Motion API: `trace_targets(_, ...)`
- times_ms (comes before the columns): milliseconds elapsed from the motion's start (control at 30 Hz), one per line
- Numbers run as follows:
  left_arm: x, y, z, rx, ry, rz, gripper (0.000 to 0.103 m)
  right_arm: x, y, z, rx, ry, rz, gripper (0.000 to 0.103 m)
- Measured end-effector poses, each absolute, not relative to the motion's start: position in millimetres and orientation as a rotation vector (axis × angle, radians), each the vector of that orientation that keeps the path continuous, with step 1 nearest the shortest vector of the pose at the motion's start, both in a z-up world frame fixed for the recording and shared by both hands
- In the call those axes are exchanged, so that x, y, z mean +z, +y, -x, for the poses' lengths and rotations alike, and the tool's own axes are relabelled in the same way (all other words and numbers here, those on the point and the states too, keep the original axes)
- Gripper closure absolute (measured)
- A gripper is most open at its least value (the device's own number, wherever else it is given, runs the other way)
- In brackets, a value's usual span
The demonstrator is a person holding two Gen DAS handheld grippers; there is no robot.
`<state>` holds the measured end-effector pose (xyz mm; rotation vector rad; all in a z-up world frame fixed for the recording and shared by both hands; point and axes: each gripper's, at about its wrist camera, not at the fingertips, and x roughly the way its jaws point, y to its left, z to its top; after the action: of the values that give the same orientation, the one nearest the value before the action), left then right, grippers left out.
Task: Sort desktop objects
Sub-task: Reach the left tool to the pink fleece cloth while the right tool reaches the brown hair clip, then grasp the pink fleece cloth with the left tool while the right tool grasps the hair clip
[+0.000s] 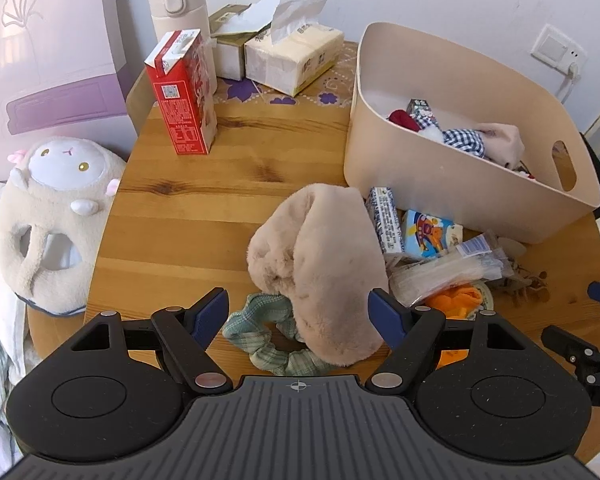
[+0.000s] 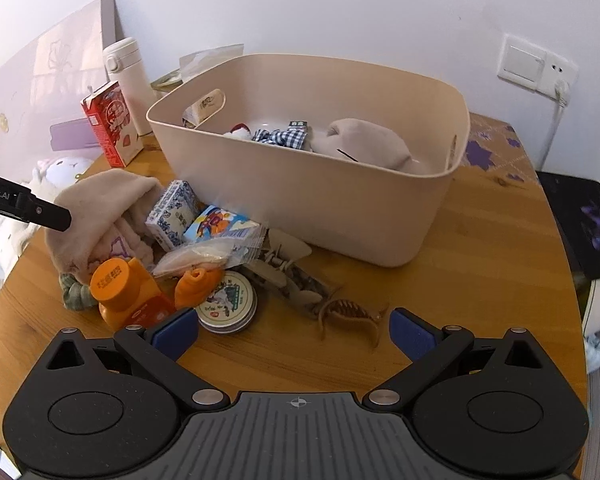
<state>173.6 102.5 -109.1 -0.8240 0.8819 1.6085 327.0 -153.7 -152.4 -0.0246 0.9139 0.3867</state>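
Straddling the plush hat [image 1: 320, 264] beside the bin [image 1: 460, 184], the left hand-held gripper [image 1: 300, 312] is spread; soft, light fabric, best pinched at its near fold.

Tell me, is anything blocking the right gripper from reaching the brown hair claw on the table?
Nothing visible. The open right gripper faces the hair claw across bare table; the round tin sits to its left.
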Motion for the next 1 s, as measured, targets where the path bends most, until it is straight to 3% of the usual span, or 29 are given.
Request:
trace_targets(800,-138.6,144.5,-167.2,1.630,0.918,0.903,0.026,-195.8,-130.6,-383.3,0.516,0.998,0.145,0.000)
trace_targets(1000,-143.5,155.8,-170.8,1.626,0.929,0.900,0.032,-199.7,-125.1,-390.4,0.553,0.992,0.167,0.001)
